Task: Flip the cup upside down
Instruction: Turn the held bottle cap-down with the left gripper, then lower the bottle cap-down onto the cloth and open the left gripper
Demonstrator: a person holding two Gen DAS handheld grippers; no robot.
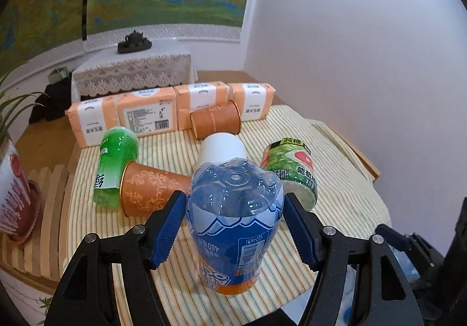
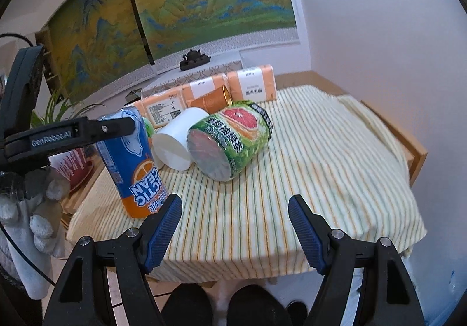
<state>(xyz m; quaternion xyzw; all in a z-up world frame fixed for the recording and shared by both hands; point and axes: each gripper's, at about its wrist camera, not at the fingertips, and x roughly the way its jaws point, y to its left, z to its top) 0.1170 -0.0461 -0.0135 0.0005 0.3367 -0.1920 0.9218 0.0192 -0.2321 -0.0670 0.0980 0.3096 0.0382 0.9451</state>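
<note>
A blue-and-orange drink bottle [image 1: 233,218] [image 2: 128,162] stands on the striped cloth with its base up. My left gripper [image 1: 233,200] is open, with a finger close on each side of the bottle. Behind it a white paper cup [image 1: 221,149] [image 2: 178,139] lies on its side. An orange patterned cup [image 1: 149,192] lies to the left of it. A second orange cup [image 1: 216,120] [image 2: 214,100] lies by the tissue packs. My right gripper [image 2: 235,206] hovers open and holds nothing over the cloth's near edge.
A green bottle [image 1: 115,162] and a grapefruit-label bottle [image 1: 292,171] [image 2: 230,139] lie on the cloth. Orange tissue packs [image 1: 146,113] line the back. A red-and-white pot [image 1: 14,197] stands at the left. A gloved hand [image 2: 38,209] holds the left gripper. The white wall is close on the right.
</note>
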